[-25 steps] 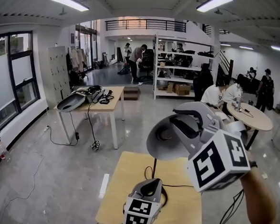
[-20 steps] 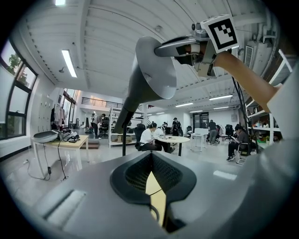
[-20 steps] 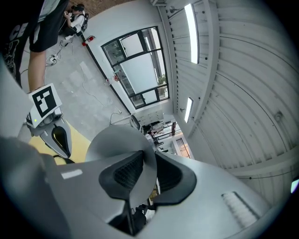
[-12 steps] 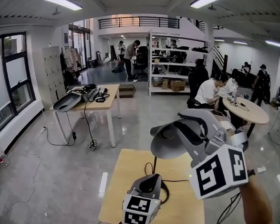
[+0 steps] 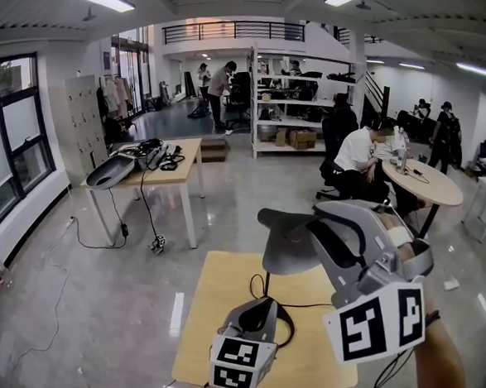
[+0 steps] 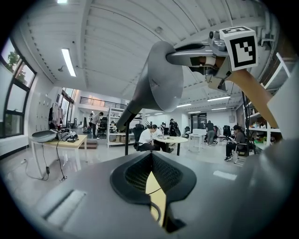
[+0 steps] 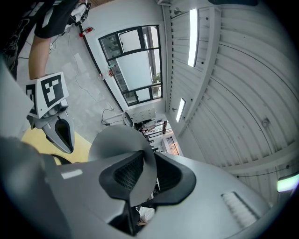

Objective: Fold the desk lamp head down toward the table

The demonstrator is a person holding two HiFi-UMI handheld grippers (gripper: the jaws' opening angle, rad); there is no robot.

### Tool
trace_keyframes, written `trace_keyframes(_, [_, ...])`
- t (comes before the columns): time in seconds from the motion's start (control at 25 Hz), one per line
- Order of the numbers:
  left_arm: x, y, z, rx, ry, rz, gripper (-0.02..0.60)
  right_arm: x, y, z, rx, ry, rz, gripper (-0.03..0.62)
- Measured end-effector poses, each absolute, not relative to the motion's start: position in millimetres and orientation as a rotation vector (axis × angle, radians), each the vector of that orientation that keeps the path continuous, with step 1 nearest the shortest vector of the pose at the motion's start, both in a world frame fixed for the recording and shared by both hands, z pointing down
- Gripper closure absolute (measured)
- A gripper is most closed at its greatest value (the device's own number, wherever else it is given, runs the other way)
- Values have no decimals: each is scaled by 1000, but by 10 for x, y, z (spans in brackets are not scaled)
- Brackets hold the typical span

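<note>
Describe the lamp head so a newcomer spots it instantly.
Start at the small pale wooden table in the foreground of the head view; a thin dark stem rises from it. On top sits the lamp head, a plain grey disc, its rim pinched by the right tongs, which have just closed a little further. Unlike the tongs, it carries no square-marker cube.

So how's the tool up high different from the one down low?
The right tool is clamped on the rim of the grey lamp head; the left tool grips nothing, only the yellow table shows through its narrow gap. The right tool is raised up at the lamp head; the left tool sits low over the table, near the lamp's pole. Both are grey and carry a black-and-white marker cube.
</note>
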State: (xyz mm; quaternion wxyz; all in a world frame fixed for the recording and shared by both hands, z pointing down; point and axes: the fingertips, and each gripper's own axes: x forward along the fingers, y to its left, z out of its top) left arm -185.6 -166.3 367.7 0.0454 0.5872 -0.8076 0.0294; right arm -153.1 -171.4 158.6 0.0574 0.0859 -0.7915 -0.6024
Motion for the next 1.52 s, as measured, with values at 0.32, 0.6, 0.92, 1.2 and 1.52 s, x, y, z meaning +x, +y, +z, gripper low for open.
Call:
trace_keyframes(0.32, [-1870,-1556,3691,1762,-2468,74,568,-1355,-1596,1755,314,-2413,-1842,520])
trace_keyframes(0.6, [-1856,-1515,3726,1745,-2463,67,568,-1232,-1524,1937,360,-2399,-1876,531])
trace_keyframes(0.92, [-1861,-1402,3814,1705,-2459,59,568,-1168,-1468,2259,379,-2402,-1878,545])
trace_keyframes(1.2, [-1840,-1362,3880,1691,-2445,63,568,-1173,-1534,2570,418,-2404,-1863,549])
trace_keyframes(1.52, [-1853,-1361,3940,1676,-2434,69,568,-1163,-1587,2928,461,-2408,-1850,553])
